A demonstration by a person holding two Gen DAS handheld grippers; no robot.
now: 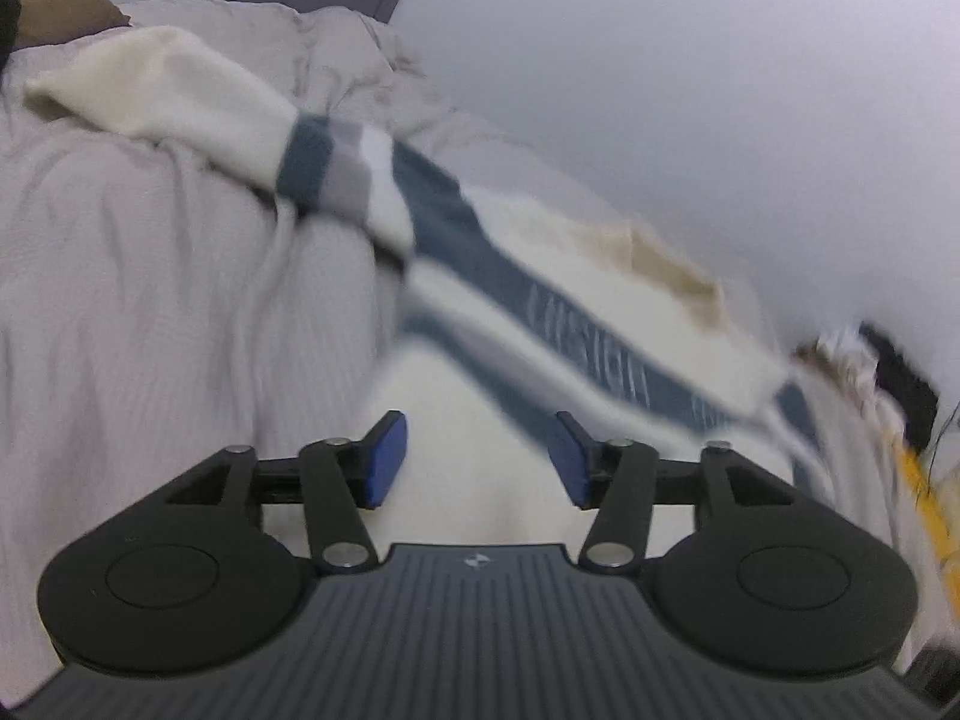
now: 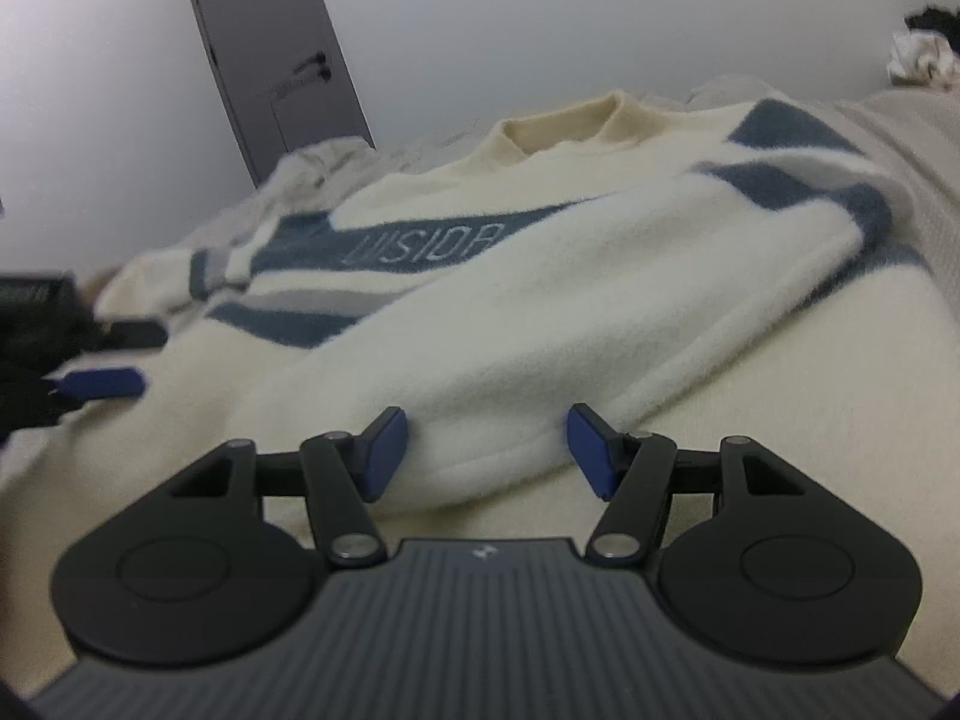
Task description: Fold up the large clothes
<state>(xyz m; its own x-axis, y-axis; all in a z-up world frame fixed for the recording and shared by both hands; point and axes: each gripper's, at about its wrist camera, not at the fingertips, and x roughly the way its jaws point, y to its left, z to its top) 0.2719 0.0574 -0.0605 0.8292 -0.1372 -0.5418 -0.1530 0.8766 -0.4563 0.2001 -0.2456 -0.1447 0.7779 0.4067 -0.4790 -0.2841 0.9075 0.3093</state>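
On the bed [image 2: 912, 192], spread flat: cream sweater [image 2: 540, 300] with blue bands, collar toward the far wall, one sleeve [image 2: 510, 372] folded across the chest. Right gripper [image 2: 483, 450] released, jaws apart either side of that sleeve's cuff, pads not pressing. Left gripper [image 1: 477, 459] released too, empty above the cream fabric near the hem. Grey door [image 2: 270, 60] beyond.
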